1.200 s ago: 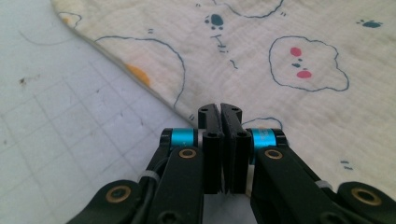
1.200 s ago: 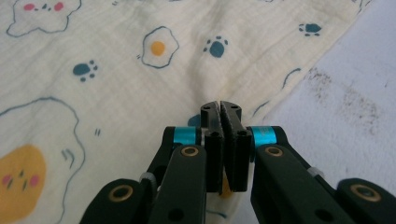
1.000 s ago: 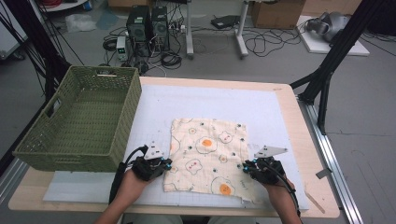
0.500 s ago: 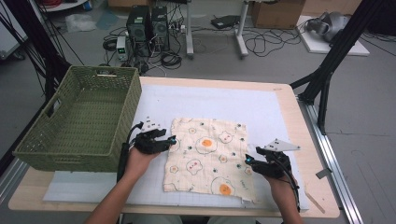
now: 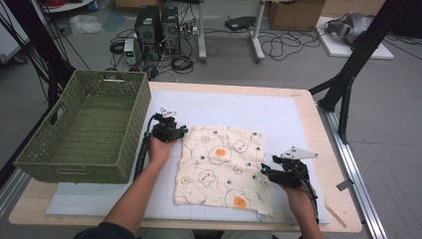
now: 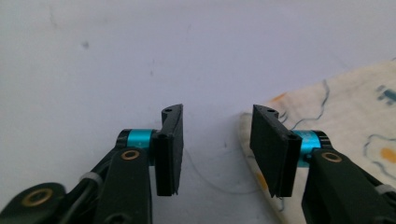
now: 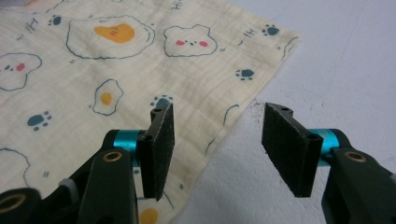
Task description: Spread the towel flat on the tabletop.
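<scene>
With both sets of jaws just reopened and empty, left gripper [image 5: 174,130] has shifted to the cloth's [image 5: 224,169] far-left corner; right gripper [image 5: 266,172] straddles its right edge, suggesting a fresh grasp.

A grey floor [image 5: 388,124] lies beyond the wooden tabletop [image 5: 328,169], strewn with black cables [image 5: 283,47], two computer towers [image 5: 157,27] and cardboard boxes [image 5: 293,12].

soft crinkled cloth [image 5: 219,169], matt white mat [image 5: 278,114].

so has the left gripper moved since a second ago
Yes. The left gripper has gone from the cloth's near left corner up to its far left corner, alongside the green basket.
</scene>
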`<act>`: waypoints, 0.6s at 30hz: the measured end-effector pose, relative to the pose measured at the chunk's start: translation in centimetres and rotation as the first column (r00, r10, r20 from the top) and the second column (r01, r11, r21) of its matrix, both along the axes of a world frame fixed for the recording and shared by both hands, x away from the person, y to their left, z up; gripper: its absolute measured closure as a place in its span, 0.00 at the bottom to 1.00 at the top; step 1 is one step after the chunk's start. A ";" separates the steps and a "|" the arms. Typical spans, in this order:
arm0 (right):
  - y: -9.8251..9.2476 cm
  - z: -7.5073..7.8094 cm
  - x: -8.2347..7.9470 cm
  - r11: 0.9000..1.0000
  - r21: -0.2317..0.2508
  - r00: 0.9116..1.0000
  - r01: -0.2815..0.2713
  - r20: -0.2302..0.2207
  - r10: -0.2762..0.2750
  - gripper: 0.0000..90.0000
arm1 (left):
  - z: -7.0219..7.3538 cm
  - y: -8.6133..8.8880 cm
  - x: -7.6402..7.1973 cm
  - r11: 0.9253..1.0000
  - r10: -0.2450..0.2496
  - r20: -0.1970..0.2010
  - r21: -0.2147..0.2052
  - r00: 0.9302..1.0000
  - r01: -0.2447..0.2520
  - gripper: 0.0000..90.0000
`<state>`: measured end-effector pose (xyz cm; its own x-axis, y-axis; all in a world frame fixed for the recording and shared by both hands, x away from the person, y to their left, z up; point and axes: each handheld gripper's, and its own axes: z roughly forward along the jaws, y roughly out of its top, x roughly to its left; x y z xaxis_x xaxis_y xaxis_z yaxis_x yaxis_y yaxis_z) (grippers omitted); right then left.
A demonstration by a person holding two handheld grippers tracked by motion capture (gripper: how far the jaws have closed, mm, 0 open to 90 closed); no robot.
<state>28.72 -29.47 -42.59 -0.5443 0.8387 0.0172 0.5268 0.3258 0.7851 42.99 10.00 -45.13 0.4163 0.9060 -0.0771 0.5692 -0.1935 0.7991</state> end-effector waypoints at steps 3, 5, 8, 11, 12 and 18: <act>-0.1 0.0 0.0 1.000 0.004 1.000 -0.002 0.001 0.002 0.48 | 0.1 -1.0 -0.5 0.994 -0.070 0.039 0.090 0.997 0.066 0.69; -0.1 0.0 0.0 1.000 0.005 1.000 -0.003 0.001 0.003 0.48 | 0.1 -1.4 -0.6 0.991 -0.086 0.051 0.110 0.995 0.080 0.77; -0.1 0.0 0.1 1.000 0.003 1.000 -0.009 -0.003 0.009 0.48 | 0.1 -2.0 -1.0 0.980 -0.130 0.062 0.159 0.990 0.119 0.93; 0.1 -0.1 0.3 1.000 -0.013 1.000 -0.017 -0.006 0.017 0.49 | 0.2 -2.1 -1.0 0.978 -0.123 0.065 0.178 0.990 0.110 0.98; 0.1 -0.2 0.3 1.000 -0.014 1.000 -0.016 -0.006 0.016 0.49 | 0.2 -1.9 -0.9 0.981 -0.101 0.062 0.174 0.993 0.089 0.98; 0.0 -0.3 0.9 1.000 -0.013 1.000 -0.006 -0.009 0.006 0.50 | 0.4 -0.6 -0.6 0.983 -0.028 0.052 0.185 0.998 0.018 0.98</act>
<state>29.67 -29.44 -42.88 -0.5493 0.8356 0.0116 0.5318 0.3388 0.7761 42.34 9.43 -44.75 0.4363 0.8925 0.1139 0.5193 -0.3531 0.7782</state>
